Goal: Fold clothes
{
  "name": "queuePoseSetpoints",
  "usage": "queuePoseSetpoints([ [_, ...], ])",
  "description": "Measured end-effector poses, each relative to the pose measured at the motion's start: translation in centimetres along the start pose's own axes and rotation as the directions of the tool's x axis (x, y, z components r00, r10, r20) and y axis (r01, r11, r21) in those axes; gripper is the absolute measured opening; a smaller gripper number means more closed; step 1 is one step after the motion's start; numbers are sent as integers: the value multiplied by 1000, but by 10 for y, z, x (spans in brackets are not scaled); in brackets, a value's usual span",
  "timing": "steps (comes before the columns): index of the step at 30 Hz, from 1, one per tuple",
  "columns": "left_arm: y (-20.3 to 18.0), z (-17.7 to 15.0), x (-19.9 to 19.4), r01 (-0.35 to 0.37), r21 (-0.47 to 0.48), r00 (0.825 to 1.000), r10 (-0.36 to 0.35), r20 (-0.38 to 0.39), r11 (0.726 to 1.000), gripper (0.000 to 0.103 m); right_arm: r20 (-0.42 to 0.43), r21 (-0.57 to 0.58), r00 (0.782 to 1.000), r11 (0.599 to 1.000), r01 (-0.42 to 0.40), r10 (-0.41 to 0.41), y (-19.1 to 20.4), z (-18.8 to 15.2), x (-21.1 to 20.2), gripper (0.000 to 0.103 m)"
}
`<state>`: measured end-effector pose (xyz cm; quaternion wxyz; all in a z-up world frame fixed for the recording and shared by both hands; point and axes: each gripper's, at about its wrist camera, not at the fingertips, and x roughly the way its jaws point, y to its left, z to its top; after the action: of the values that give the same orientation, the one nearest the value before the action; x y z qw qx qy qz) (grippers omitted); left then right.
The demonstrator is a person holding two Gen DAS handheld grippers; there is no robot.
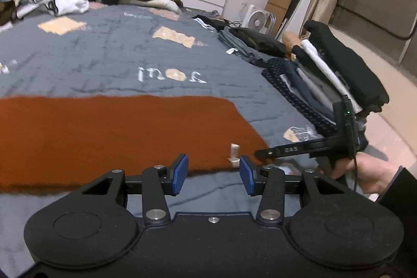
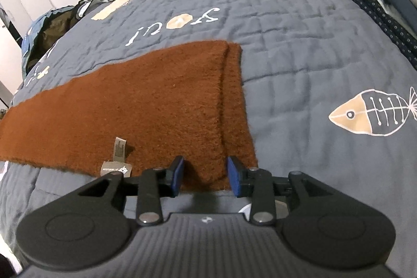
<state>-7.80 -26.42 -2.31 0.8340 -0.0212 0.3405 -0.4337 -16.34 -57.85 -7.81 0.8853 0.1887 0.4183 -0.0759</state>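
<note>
My right tongs (image 2: 204, 179) parted, astride rust scarf (image 2: 146, 106) folded end, nothing pinched. Scarf long axis runs leftward. Left tongs (image 1: 213, 173) parted, empty, near label (image 1: 234, 153).

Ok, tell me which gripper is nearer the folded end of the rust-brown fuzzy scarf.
Right. Right gripper straddles the rust-brown fuzzy scarf at its folded end; left gripper hovers farther along its near edge.

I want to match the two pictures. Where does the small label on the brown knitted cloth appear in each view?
Left wrist view: the label stands at the cloth's near edge, lower centre, between the left gripper's blue pads.
Right wrist view: the label is lower left, left of the right gripper.
Shared landmark: the white lettering on the grey quilt.
</note>
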Motion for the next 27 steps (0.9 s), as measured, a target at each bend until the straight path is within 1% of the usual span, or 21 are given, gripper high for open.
queuePoseSetpoints([
  [2,-2,-7,5,7,7,1000,-7,-10,1000,44,5,-10,1000,1000,-3,3,1,0,0,34],
  [3,-1,-10,5,6,10,1000,-5,-16,1000,44,8,-15,1000,1000,-5,5,2,-1,-1,31],
  [5,1,-14,8,4,7,1000,-4,-25,1000,44,10,-21,1000,1000,-18,18,3,0,-2,24],
  [6,3,-15,7,1,6,1000,-1,-26,1000,44,11,-23,1000,999,-25,25,3,0,-3,16],
  [7,4,-16,7,-1,6,1000,1,-26,1000,44,12,-26,999,999,-31,32,4,1,-3,11],
  [11,5,-17,6,-9,19,1000,9,-29,1000,44,48,4,998,999,-38,38,1,4,-12,8],
  [16,6,-18,6,-15,24,999,15,-31,1000,44,109,78,994,996,-31,22,-14,10,-32,7],
  [18,7,-18,6,-16,22,999,16,-32,1000,44,123,85,992,996,-32,21,-18,12,-37,7],
  [22,8,-18,7,-28,26,999,29,-37,999,44,83,49,996,999,20,-24,-21,11,-29,7],
  [24,8,-18,6,-29,25,999,30,-35,999,44,33,25,998,998,57,-58,-21,7,-15,7],
  [27,9,-17,6,-28,21,999,29,-36,999,44,2,-10,995,995,95,-95,-21,5,-3,7],
])
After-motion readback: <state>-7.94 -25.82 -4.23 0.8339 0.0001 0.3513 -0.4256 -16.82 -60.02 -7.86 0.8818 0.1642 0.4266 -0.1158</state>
